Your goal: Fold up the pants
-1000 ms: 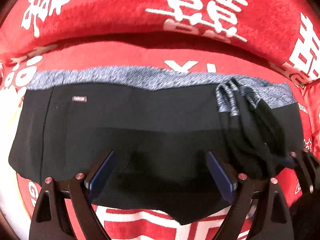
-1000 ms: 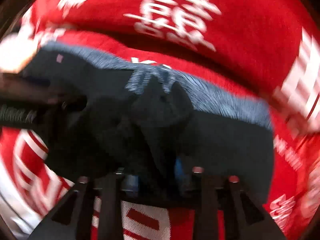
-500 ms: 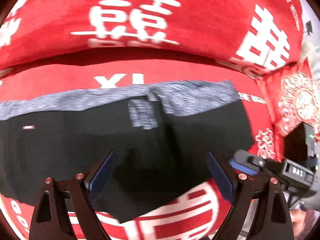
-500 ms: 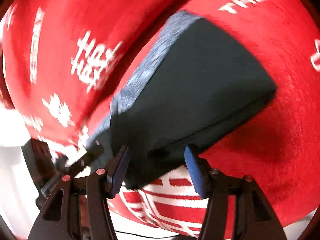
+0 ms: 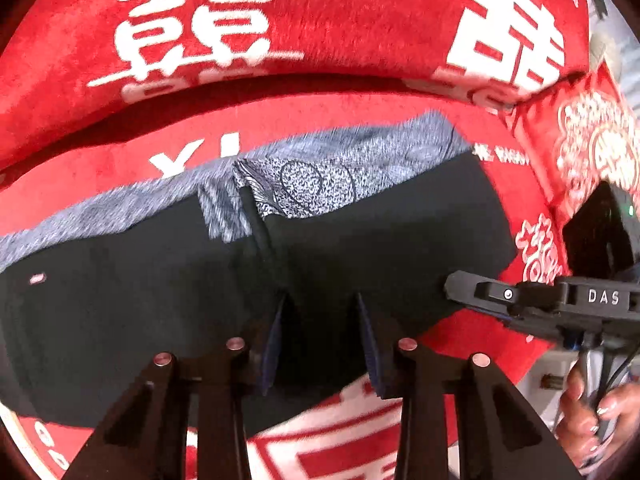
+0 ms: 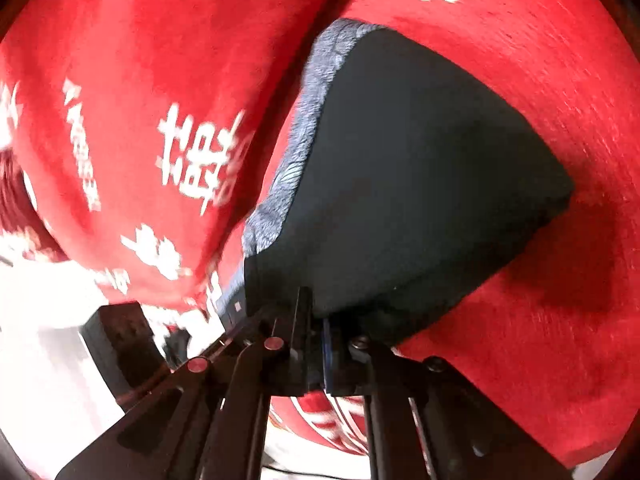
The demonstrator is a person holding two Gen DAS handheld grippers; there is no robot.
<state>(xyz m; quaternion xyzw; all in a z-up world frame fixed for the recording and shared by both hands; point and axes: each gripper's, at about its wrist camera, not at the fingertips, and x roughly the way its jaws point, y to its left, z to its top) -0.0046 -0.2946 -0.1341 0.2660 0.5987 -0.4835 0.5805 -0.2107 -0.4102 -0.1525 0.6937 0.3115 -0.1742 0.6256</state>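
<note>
The pants (image 5: 168,308) run off the left wrist view at nine o'clock, so that end is unseen. Motion blur smears their grey waistband (image 5: 120,210) toward ten o'clock, and the small label (image 5: 37,279) is unreadable. Dark cloth hides the lower pads of the left gripper (image 5: 320,336). At four o'clock the person's hand (image 5: 596,412) is cut by the frame. In the right wrist view the right gripper (image 6: 316,344) meets the pants' near edge (image 6: 360,312) in shadow; the red cover's white characters (image 6: 200,160) blur at nine o'clock.
</note>
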